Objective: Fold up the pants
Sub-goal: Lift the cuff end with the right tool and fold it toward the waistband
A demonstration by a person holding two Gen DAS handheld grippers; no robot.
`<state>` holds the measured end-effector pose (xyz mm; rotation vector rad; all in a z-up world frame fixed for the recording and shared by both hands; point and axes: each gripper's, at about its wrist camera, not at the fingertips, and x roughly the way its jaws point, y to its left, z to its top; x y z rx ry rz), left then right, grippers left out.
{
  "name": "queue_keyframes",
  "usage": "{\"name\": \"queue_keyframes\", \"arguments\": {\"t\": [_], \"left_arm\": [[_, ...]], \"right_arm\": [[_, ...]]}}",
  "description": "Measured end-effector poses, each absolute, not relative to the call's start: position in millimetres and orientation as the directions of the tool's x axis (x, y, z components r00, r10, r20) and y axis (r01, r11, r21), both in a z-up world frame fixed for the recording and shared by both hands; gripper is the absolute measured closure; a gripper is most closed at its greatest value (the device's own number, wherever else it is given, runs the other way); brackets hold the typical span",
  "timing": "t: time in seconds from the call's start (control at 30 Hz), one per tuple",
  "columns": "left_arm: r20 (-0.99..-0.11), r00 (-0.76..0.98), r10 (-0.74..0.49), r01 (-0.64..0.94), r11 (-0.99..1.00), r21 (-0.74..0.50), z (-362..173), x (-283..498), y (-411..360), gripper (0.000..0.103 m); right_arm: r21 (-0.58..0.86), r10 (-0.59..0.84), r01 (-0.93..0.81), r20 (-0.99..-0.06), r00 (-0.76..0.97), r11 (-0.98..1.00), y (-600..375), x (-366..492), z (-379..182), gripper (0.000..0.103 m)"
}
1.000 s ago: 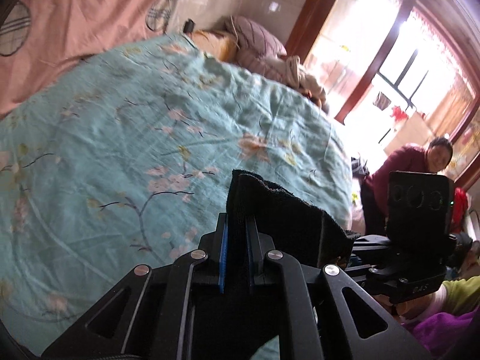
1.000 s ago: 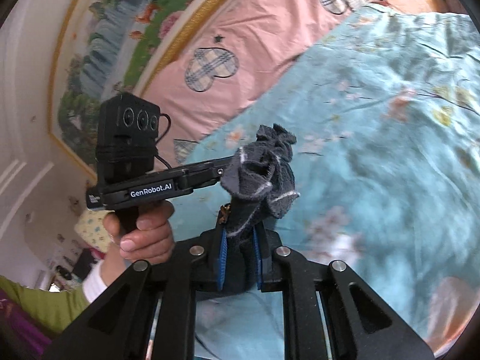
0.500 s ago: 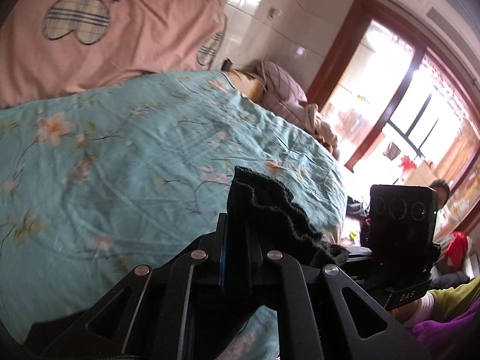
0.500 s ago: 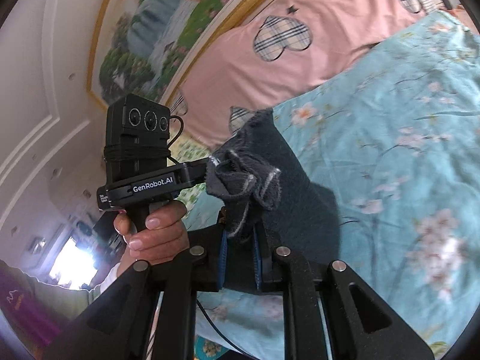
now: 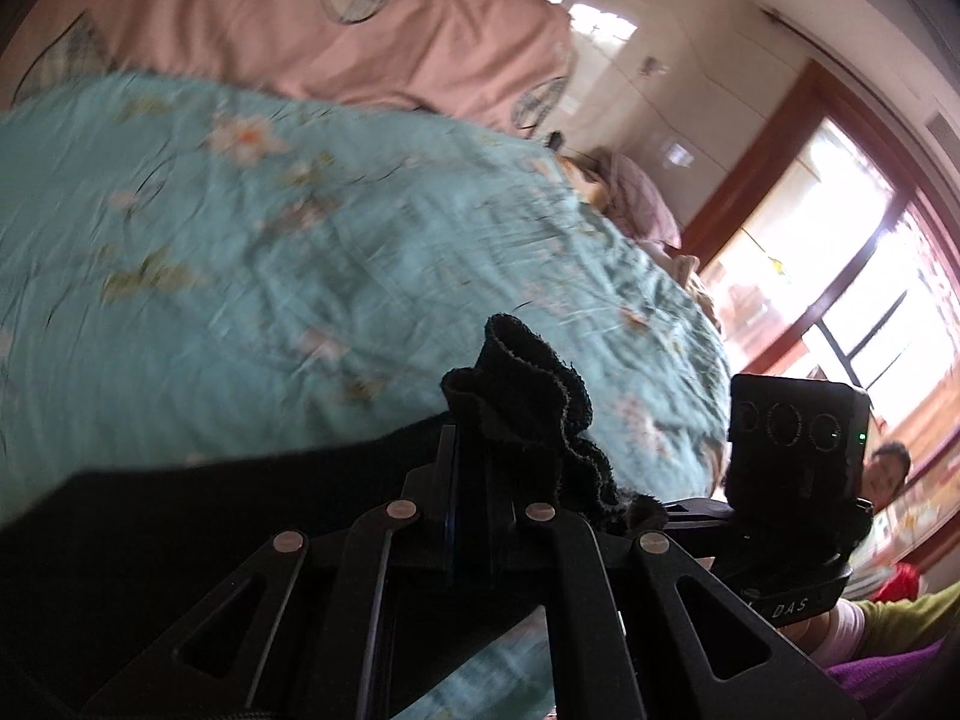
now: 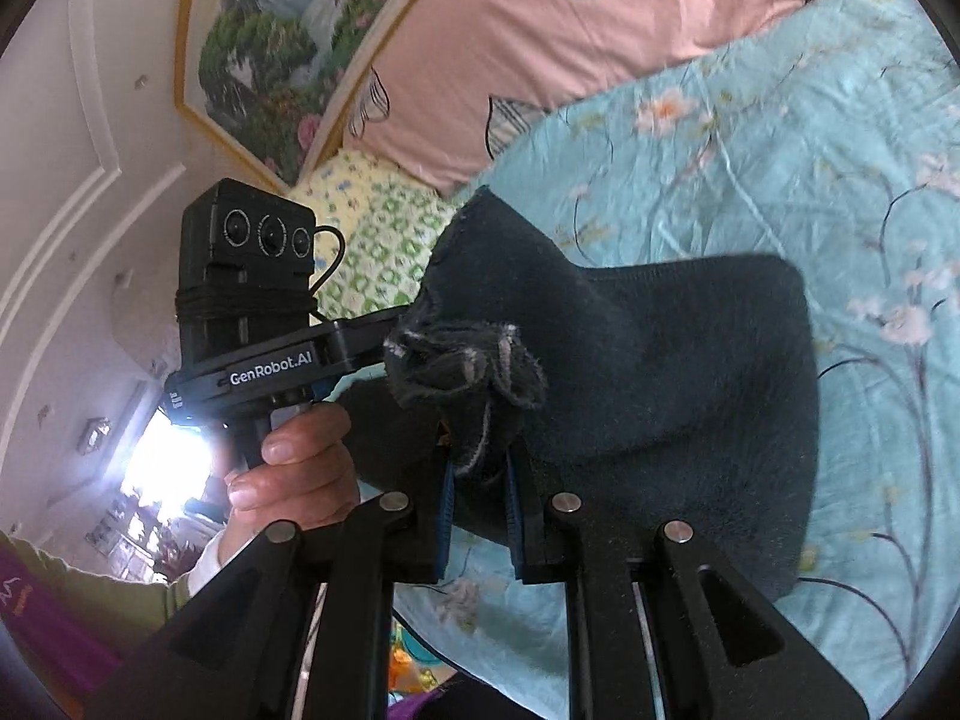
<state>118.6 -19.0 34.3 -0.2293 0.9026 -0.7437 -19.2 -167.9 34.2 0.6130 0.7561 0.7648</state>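
Note:
The dark fleece pants hang spread in the air above the turquoise floral bedspread. My right gripper is shut on a bunched edge of the pants. My left gripper is shut on another bunched edge; the dark cloth stretches off to the left below it. Each gripper shows in the other's view: the left one held by a hand, the right one close at the right.
Pink pillows with plaid hearts lie along the head of the bed. A landscape painting hangs on the wall. A bright window with a wooden frame and a seated person are at the right.
Both grippers have lifted and tilted up. The pants have spread wide between them and hang higher over the bed. The left view is motion-blurred.

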Motion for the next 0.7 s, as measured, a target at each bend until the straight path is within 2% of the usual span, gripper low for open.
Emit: {"name": "queue_keyframes", "arguments": {"t": [0.33, 0.4, 0.47, 0.57, 0.7], "left_arm": [[-0.680, 0.395, -0.618, 0.313, 0.786, -0.533, -17.3, 117.1, 13.6, 0.100], [-0.690, 0.403, -0.601, 0.282, 0.799, -0.531, -21.2, 113.9, 20.5, 0.099], [-0.695, 0.417, -0.585, 0.259, 0.810, -0.526, -22.0, 110.4, 26.9, 0.099], [-0.696, 0.439, -0.568, 0.231, 0.820, -0.523, -21.9, 105.2, 36.2, 0.095], [-0.696, 0.457, -0.554, 0.191, 0.825, -0.532, -22.7, 96.9, 49.3, 0.089]], "right_arm": [[0.677, 0.756, -0.352, -0.507, 0.413, 0.646, -144.5, -7.1, 9.8, 0.084], [0.679, 0.755, -0.343, -0.517, 0.403, 0.649, -142.9, -5.8, 6.7, 0.081], [0.686, 0.764, -0.348, -0.511, 0.395, 0.639, -141.5, -5.8, 6.3, 0.070], [0.676, 0.766, -0.369, -0.515, 0.384, 0.639, -135.7, -7.3, 8.6, 0.061], [0.667, 0.768, -0.383, -0.523, 0.370, 0.639, -127.8, -8.8, 9.9, 0.057]]}}
